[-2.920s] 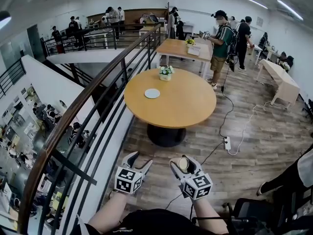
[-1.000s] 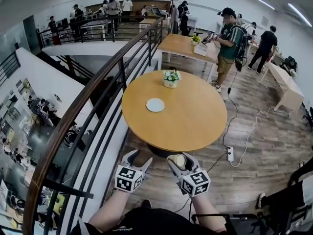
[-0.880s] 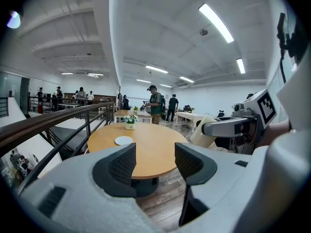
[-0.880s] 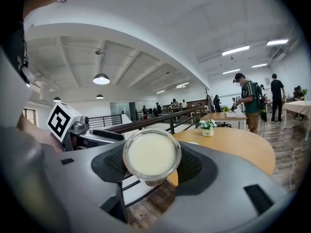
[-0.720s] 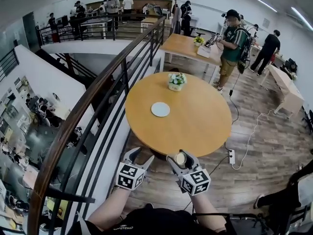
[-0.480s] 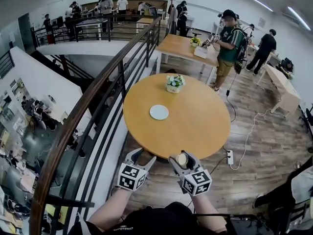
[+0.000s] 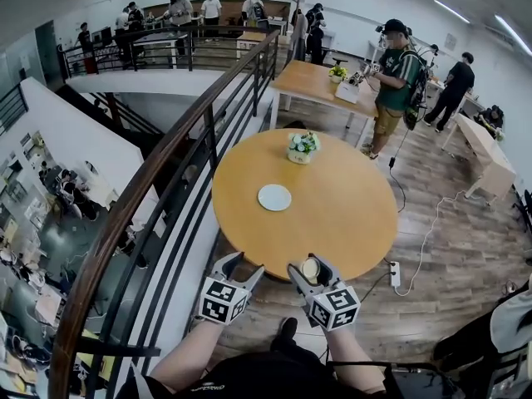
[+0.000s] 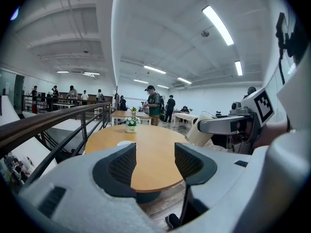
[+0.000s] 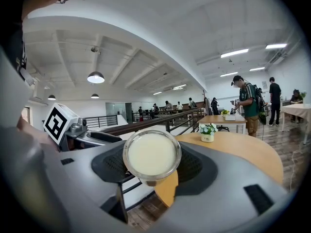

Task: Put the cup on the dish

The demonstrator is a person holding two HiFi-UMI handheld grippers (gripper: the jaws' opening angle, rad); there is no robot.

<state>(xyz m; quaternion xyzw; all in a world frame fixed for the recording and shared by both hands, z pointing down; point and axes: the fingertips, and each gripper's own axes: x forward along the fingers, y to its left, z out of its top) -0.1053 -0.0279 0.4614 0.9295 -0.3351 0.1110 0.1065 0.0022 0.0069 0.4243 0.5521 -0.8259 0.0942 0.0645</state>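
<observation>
A cream-coloured cup (image 9: 151,155) sits between the jaws of my right gripper (image 7: 310,270), which is shut on it; in the head view the cup (image 7: 310,268) hangs just over the near edge of the round wooden table (image 7: 332,214). The white dish (image 7: 274,197) lies left of the table's middle, well ahead of both grippers; it shows small in the left gripper view as the dish (image 8: 124,143). My left gripper (image 7: 238,268) is open and empty, held beside the right one, off the table's near left edge. The held cup (image 8: 201,128) appears at the right of the left gripper view.
A small white pot of flowers (image 7: 302,146) stands at the table's far side. A dark metal railing (image 7: 166,165) runs along the left, beside a drop to a lower floor. A person (image 7: 391,81) stands by a second table (image 7: 320,80) beyond. A cable and power strip (image 7: 396,273) lie on the floor at right.
The table and dish have come nearer as I walk up; the cup now reaches the table's near edge. Both grippers keep their pose, the cup still held.
</observation>
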